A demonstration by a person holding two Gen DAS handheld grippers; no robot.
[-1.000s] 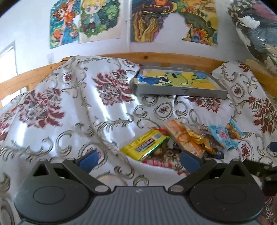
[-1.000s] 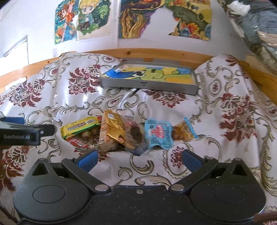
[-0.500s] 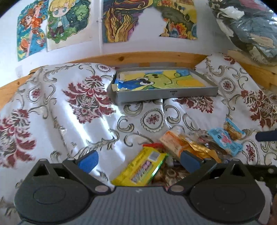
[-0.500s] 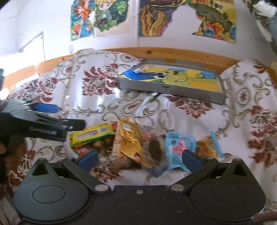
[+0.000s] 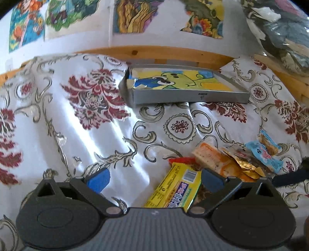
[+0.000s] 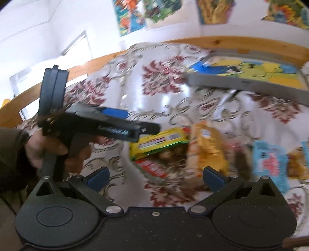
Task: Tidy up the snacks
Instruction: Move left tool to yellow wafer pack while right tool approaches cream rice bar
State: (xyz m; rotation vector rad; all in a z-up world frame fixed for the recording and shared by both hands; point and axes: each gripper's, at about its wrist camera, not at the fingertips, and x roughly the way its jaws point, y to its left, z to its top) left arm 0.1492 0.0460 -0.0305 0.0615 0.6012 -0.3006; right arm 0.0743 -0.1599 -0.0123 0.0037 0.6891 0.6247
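Observation:
A pile of snacks lies on the patterned cloth. The yellow packet (image 5: 176, 191) rests between the fingers of my left gripper (image 5: 154, 178), which stands open around it. Right of it are an orange packet (image 5: 216, 163), a gold wrapper (image 5: 243, 164) and a light blue packet (image 5: 265, 155). A grey tray (image 5: 189, 95) with a cartoon lining sits further back. My right gripper (image 6: 155, 176) is open above a red packet (image 6: 152, 169), with the yellow packet (image 6: 160, 142) and orange packet (image 6: 208, 150) beyond it. The left gripper (image 6: 146, 129) shows side-on there, held by a hand (image 6: 44, 150).
A wooden rail (image 5: 164, 53) runs behind the cloth, under a wall with colourful posters (image 5: 166, 15). A bundle of bagged fabric (image 5: 280, 32) sits at the upper right. The cloth (image 5: 77, 119) rises in folds at the left.
My left gripper has moved forward and right, so the yellow packet now lies between its fingers. My right gripper has swung left and closer to the pile; its view is blurred.

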